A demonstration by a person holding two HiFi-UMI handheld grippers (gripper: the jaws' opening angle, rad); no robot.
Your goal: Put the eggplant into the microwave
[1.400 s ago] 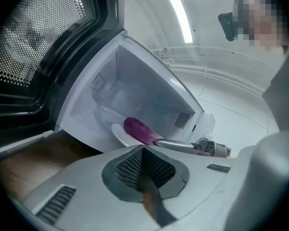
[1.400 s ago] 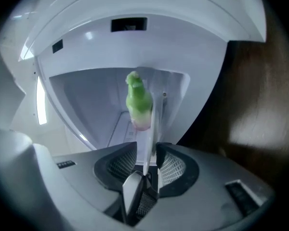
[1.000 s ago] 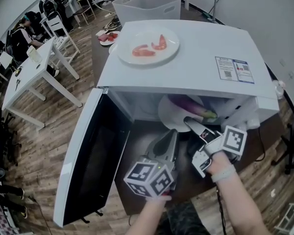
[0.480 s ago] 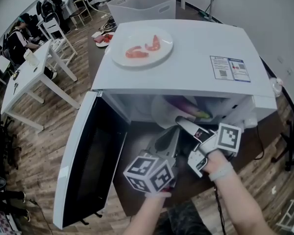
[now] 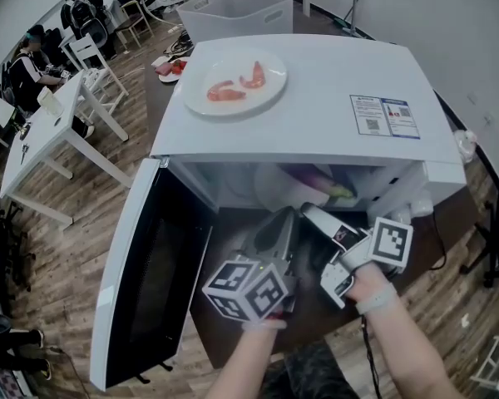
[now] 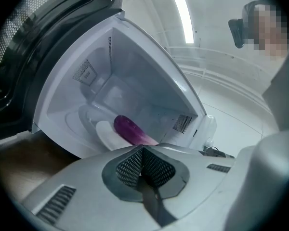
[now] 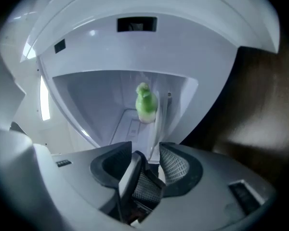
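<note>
the eggplant [image 6: 130, 129] lies on a white plate [image 6: 105, 134] inside the open microwave [image 5: 316, 98]. at the microwave's mouth, our right hand-held gripper [image 7: 147, 155] has just been spreading its jaws, with the plate's rim loose between them. beside it, our left hand-held gripper [image 6: 142, 150] is pressed together, empty.

We see the right gripper [image 7: 151, 154] loosen: its jaws have just been opening and now stand wide, the white plate [image 7: 157, 129] running edge-on between them with no pad pressing it. In the head view its tip, earlier over the plate beside the eggplant [image 5: 312, 177], has drawn back to the plate's near edge at the microwave [image 5: 316, 98] mouth
</note>
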